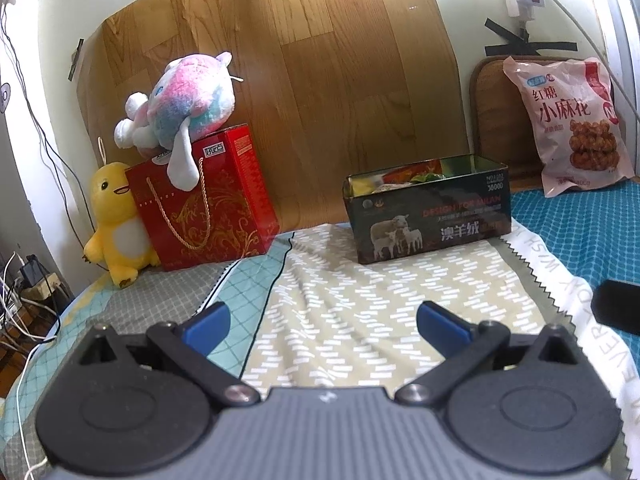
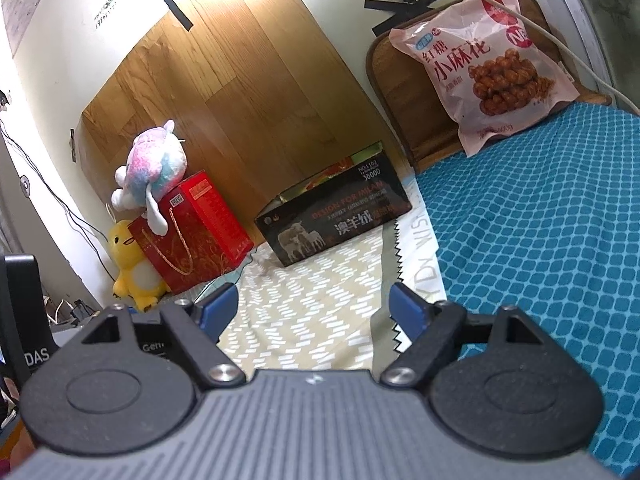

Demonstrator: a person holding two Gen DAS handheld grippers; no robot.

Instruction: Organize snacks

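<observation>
1. Wood-grain panel taped to a pale wall behind a bed spread with a beige patterned cloth (image 1: pixel 360 292) and a blue dotted cover (image 2: pixel 540 240).
2. Left gripper (image 1: pixel 322 322) low over the beige cloth, blue fingers (image 1: pixel 206 326) spread wide apart, nothing between them.
3. Right gripper (image 2: pixel 314 306) likewise splayed and empty, straddling the zigzag edge where cloth meets blue cover.
4. Open dark tin (image 1: pixel 428 210) with sheep printed on its side, standing on the far part of the cloth, ahead of both grippers; colourful packets apparently inside, though contents too blurred to name.
5. Pink snack bag (image 2: pixel 492 60) propped upright against a brown cushion at the far right, on the blue cover, well apart from the tin and to its right.
6. Key relation: bag lying ahead and to the right of both grippers, long axis standing roughly vertical and leaning back; right gripper on the nearer side, so probably the better one to reach it.
7. Red gift bag (image 1: pixel 208 208) far left, pastel plush toy (image 1: pixel 180 100) lying on top, yellow plush duck (image 1: pixel 112 224) touching its left side; none of it in the path.
8. Likely next step: forward and rightward reach, pinching the bag's lower edge, then across to the tin.
</observation>
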